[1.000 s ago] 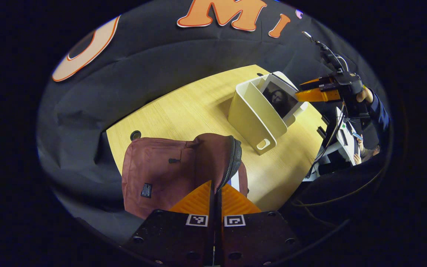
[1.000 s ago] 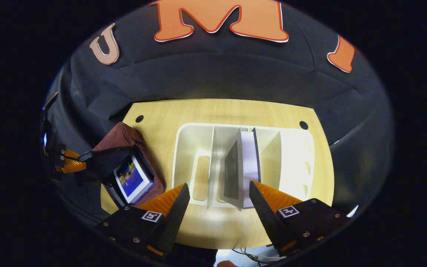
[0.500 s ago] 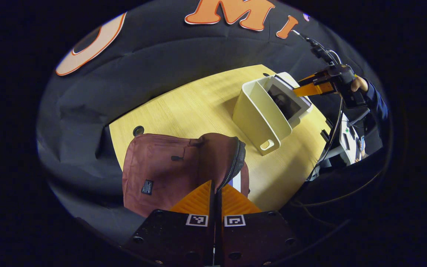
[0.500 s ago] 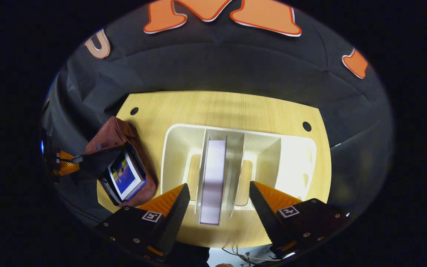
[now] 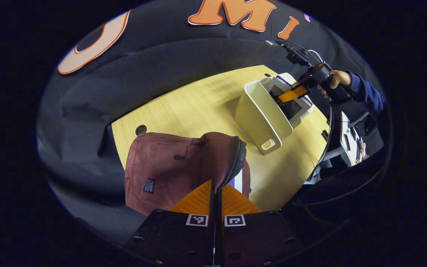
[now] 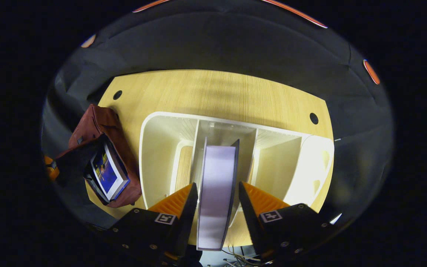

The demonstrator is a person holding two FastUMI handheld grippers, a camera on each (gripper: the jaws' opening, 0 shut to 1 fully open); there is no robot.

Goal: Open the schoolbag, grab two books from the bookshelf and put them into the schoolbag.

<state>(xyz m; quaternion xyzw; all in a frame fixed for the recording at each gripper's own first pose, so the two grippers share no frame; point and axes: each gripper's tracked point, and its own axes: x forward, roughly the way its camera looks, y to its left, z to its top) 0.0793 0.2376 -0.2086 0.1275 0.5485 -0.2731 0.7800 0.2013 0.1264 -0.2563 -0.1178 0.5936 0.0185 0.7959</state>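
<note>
One book [image 6: 106, 175] already lies in the opened maroon schoolbag [image 5: 169, 174], whose flap the left tool [image 5: 216, 193] pinches shut-fingered, while the right tool [image 6: 216, 198] (spread, not yet touching) straddles the second book [image 6: 216, 196] upright in the white bookshelf [image 6: 154, 155] on the table [image 6: 217, 92].

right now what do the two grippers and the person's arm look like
Each gripper has a black speckled body with screws and a small square black-and-white marker at the base of each ribbed, wedge-shaped finger: left gripper, right gripper. In the left gripper view, cables trail from the right one, and the hand holding it wears a dark blue sleeve.
</note>
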